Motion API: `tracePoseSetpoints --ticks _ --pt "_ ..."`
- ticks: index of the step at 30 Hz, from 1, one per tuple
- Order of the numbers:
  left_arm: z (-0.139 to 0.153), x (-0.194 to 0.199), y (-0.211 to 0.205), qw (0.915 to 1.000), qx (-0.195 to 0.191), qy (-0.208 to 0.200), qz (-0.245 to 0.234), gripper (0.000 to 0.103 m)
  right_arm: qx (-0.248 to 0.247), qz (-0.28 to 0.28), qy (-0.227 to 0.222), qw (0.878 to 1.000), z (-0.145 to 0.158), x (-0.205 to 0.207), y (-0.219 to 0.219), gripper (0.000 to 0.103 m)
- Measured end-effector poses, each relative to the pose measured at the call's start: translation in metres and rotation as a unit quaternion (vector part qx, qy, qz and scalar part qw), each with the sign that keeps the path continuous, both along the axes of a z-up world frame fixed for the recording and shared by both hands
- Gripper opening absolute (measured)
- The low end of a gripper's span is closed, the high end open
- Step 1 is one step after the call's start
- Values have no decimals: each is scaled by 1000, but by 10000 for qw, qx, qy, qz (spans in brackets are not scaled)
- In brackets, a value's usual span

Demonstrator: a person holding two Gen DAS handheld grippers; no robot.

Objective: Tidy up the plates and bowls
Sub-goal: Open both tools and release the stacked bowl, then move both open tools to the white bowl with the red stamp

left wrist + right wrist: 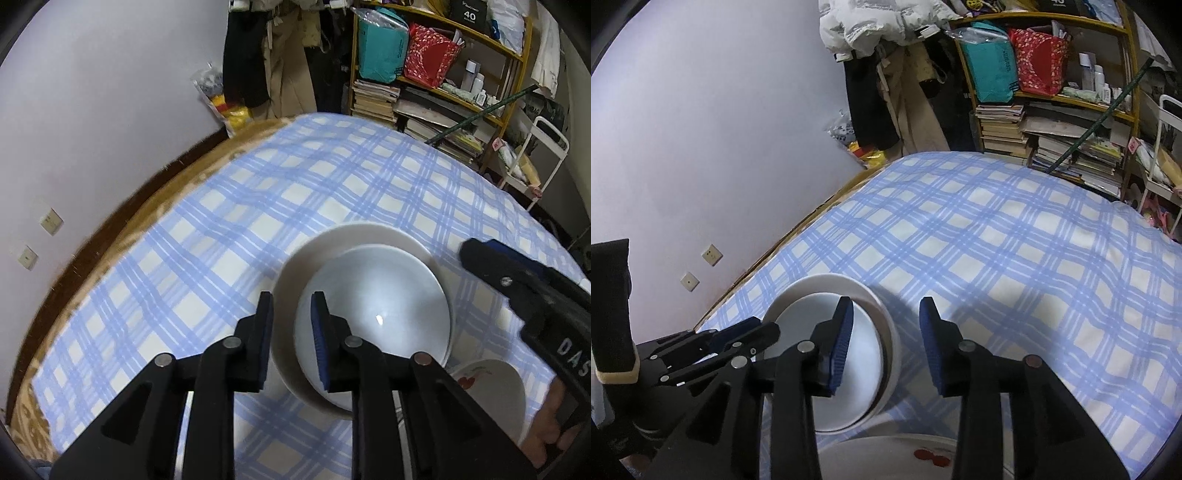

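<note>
A white bowl (376, 310) sits nested inside a larger white bowl (295, 266) on the blue checked cloth. My left gripper (291, 339) is open, its jaws straddling the left rims of the two bowls. A plate with a red flower print (491, 391) lies at the lower right. My right gripper (886, 347) is open, one finger over the inner bowl (857, 373), the other outside the outer bowl (890, 332). The flower plate (886, 454) lies just below it. The left gripper (738, 343) shows at the left of the right wrist view.
The checked cloth (295, 192) covers a bed beside a white wall (92, 110). A cluttered shelf (443, 81) with books and bags and hanging clothes (280, 55) stand at the far end. A white cart (543, 158) stands at the right.
</note>
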State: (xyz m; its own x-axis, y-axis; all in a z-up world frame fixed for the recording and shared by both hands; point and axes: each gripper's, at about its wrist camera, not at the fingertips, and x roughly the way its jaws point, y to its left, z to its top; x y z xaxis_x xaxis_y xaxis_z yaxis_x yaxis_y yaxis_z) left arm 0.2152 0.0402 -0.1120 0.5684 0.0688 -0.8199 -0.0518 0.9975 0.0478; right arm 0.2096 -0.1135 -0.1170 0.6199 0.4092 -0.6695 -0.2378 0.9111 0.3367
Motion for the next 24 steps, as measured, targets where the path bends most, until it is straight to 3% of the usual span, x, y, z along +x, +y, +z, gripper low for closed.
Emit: tracePoseSetpoints --ticks 4,10,14,18,24 --pt "12 -2 -1 9999 -22 -144 -14 30 27 -176 -15 9998 10 -5 -17 44" --pt "30 -9 -17 9991 162 -349 -185 46 -23 -555 -88 9984 29 -18 -54 66" --pt "41 -12 -38 9978 251 -385 -471 72 -229 -803 -96 9965 40 -26 -75 80" --pt "55 -11 -64 9961 255 -464 -703 80 -367 -1024 -183 9939 51 -35 -98 100" --pt "75 -8 -114 9910 313 -652 -1124 82 -506 -1434 -240 9881 65 -47 -137 102"
